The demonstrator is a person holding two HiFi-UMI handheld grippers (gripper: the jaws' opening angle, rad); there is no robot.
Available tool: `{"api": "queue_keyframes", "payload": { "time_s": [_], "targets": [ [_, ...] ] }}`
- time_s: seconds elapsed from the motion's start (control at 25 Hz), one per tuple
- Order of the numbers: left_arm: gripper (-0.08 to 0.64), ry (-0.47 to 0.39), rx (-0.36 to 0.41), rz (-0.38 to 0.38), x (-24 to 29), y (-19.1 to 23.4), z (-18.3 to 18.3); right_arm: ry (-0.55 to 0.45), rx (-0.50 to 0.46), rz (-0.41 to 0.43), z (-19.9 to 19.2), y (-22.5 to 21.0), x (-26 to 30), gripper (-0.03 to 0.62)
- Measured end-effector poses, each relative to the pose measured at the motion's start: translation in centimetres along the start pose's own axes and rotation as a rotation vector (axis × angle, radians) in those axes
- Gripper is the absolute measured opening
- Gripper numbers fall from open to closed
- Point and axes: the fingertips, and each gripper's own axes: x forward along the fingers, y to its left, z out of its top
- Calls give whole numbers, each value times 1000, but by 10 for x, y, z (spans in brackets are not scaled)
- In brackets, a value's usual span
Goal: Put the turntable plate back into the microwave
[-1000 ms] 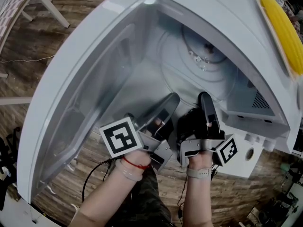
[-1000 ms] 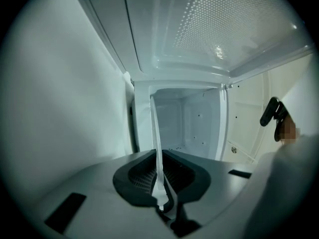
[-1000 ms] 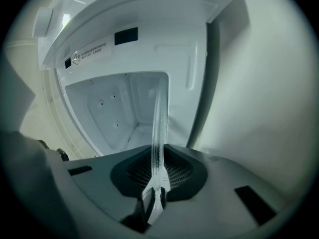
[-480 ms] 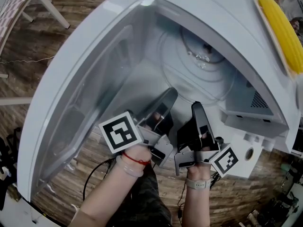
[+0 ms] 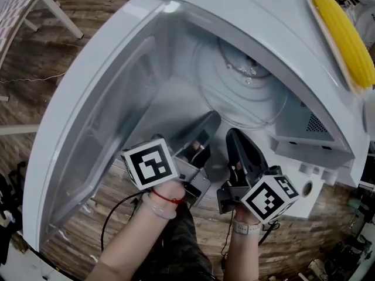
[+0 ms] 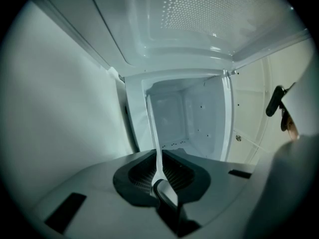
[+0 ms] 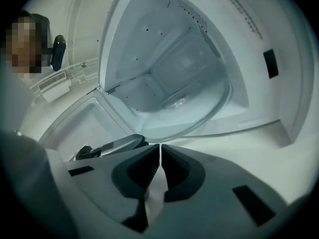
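The clear glass turntable plate [image 5: 246,92] lies inside the open white microwave [image 5: 275,4], its near rim at the cavity's front. My left gripper [image 5: 212,119] reaches to that rim and is shut on it. In the left gripper view the plate [image 6: 152,133] shows edge-on as a thin pale strip running out from between the jaws of the left gripper [image 6: 158,156]. My right gripper [image 5: 231,136] hangs just in front of the cavity, shut and holding nothing. The right gripper view shows its tips [image 7: 160,151] short of the plate [image 7: 184,101], with the left gripper [image 7: 117,146] beside them.
The microwave door [image 5: 99,116] swings wide open to the left. A yellow corn cob [image 5: 345,37] lies on a tray on top of the microwave. The control panel [image 5: 304,183] sits to the right of the cavity. A white table leg [image 5: 58,7] stands on the wooden floor at far left.
My right gripper has drawn back out of the cavity toward me and rolled, so its marker cube now faces up. The left gripper and the plate have hardly moved.
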Motion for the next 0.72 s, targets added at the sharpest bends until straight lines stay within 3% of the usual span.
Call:
{"api": "queue_keyframes", "payload": {
  "time_s": [0.24, 0.32, 0.52, 0.72],
  "targets": [
    [41, 151, 180, -8, 2, -15, -15, -8, -38, -29, 5, -6, 0, 23],
    [41, 225, 305, 3, 4, -21, -25, -10, -49, -37, 6, -8, -1, 21],
    [41, 322, 705, 121, 11, -20, -31, -7, -65, -36, 7, -8, 1, 21],
    [34, 313, 826, 176, 13, -16, -31, -1, -122, -64, 7, -9, 3, 21]
  ]
}}
